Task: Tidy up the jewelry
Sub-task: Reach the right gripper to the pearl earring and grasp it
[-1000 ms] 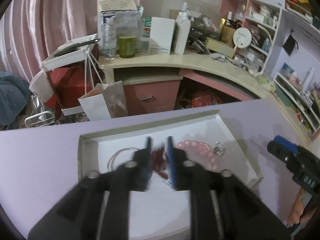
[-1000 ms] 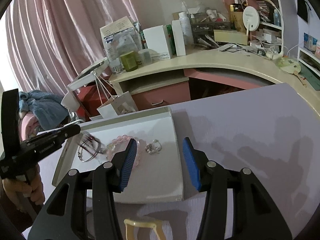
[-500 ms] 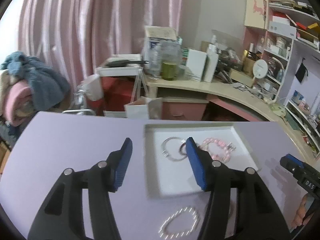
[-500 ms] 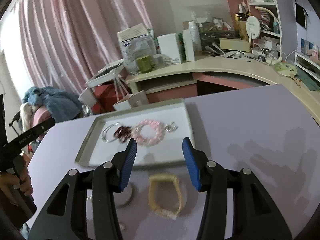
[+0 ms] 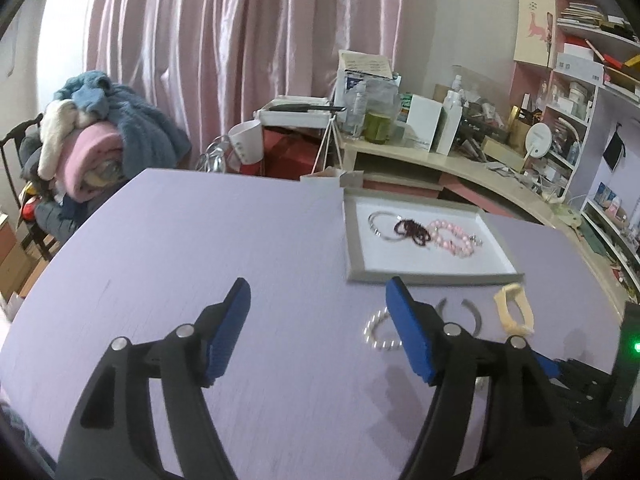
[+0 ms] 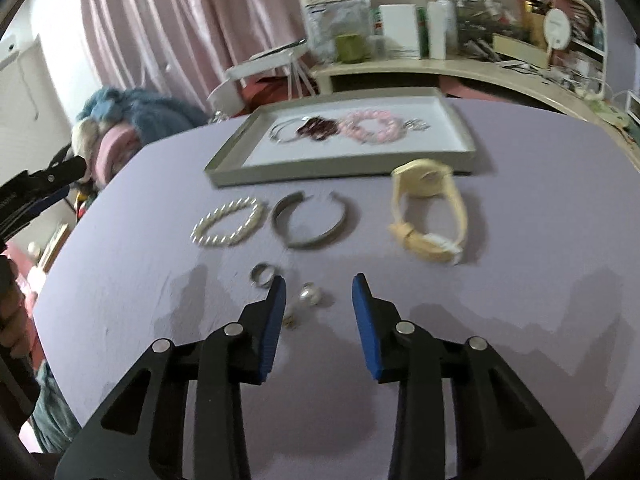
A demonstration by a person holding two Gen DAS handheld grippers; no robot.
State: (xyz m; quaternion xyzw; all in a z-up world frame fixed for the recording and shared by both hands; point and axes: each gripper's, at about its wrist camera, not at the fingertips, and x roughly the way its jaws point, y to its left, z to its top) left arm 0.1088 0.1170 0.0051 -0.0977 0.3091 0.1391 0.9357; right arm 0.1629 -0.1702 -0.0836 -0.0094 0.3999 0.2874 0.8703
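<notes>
A grey tray (image 6: 340,168) with a white floor holds a silver bangle (image 6: 286,132), a dark red bracelet (image 6: 318,128) and a pink bead bracelet (image 6: 374,128). In front of it on the purple table lie a pearl bracelet (image 6: 228,226), a grey cuff (image 6: 312,224), a yellow watch (image 6: 428,208), a silver ring (image 6: 262,274) and a small pearl piece (image 6: 310,294). My right gripper (image 6: 320,284) hangs low over that pearl piece, jaws closing, pads not touching it. My left gripper (image 5: 317,292) is back over bare table left of the tray (image 5: 352,240), jaws opening, nothing between them.
A cluttered curved desk (image 5: 440,156) and shelves (image 5: 580,80) stand behind the table. A chair piled with blankets (image 5: 100,140) stands at the far left by the pink curtain. Bare purple tabletop (image 5: 200,240) stretches left of the tray.
My left gripper drew back from the tray to the left and opened, and the dark red bracelet now lies in the tray. My right gripper came back down over the loose pieces and narrowed.
</notes>
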